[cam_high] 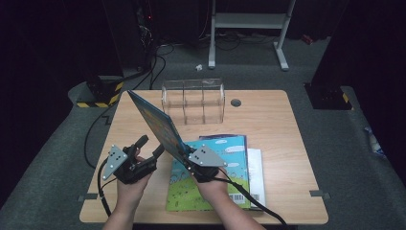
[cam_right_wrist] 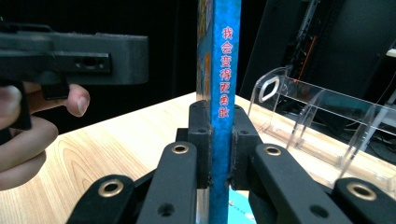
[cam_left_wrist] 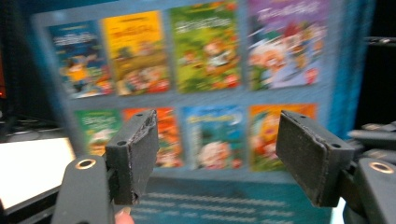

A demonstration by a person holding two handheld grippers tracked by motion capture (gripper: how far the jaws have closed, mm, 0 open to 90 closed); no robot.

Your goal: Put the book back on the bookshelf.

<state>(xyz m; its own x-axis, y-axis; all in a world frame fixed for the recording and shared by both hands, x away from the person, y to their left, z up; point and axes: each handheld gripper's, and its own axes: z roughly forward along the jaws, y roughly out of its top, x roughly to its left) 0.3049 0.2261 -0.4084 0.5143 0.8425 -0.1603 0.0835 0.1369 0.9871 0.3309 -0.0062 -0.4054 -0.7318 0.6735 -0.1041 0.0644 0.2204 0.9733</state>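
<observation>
1. High view: right gripper (cam_high: 184, 154) clamps a thin blue book (cam_high: 155, 122) at its lower corner, holding it tilted on edge above the wooden table (cam_high: 268, 110), in front of the clear rack (cam_high: 193, 99).
2. Right gripper view: both pads press the spine (red characters readable here).
3. Left gripper (cam_high: 149, 146) stands spread, gripping nothing, just beside the book.
4. Left gripper view: back cover's picture grid beyond the parted jaws.
5. Flat stack of books (cam_high: 230, 163) lies beneath.

Dim room, lit tabletop, blurred close-ups
</observation>
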